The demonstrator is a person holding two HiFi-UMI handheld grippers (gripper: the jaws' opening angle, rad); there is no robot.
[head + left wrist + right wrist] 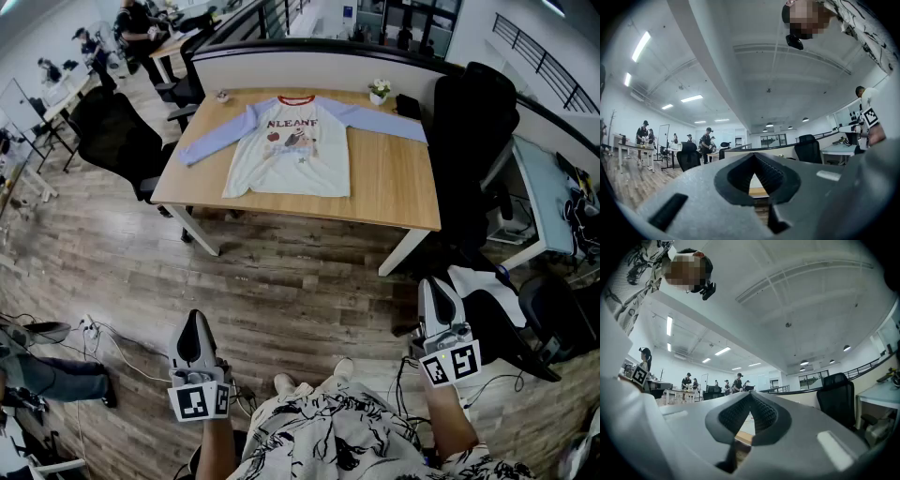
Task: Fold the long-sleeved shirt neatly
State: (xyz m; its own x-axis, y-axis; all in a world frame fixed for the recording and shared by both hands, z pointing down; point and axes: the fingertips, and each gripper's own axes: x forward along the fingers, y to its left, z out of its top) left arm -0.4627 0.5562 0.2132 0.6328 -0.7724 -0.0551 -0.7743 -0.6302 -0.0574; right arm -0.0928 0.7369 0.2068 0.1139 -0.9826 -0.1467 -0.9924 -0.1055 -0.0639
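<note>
Shirt point(292, 145), long-sleeved, lies flat and face up on the wooden table point(394, 192), with its collar toward the far edge and its printed front showing. We see both blue sleeves spread outward. One sleeve point(214, 139) runs toward the table's left edge. The other sleeve point(386, 119) runs toward the far right, where its cuff ends near a small dark object point(408, 106). A little potted plant point(379, 91) stands near the far edge, just beside the right shoulder. No part of the garment is turned over, so we judge that folding has not begun and every step is left: sleeves in, sides in, body doubled.

Left gripper point(194, 319) and right gripper point(433, 284) are held low, close to the person point(337, 436), over the plank floor point(281, 281) and well apart from the table and the shirt. In each gripper view we find the jaws closed tip to tip with nothing caught between them. Only a strip of the distant table shows through the gap behind the tips. We judge that the person must first step up to the table and open the jaws before any cloth can be taken.
</note>
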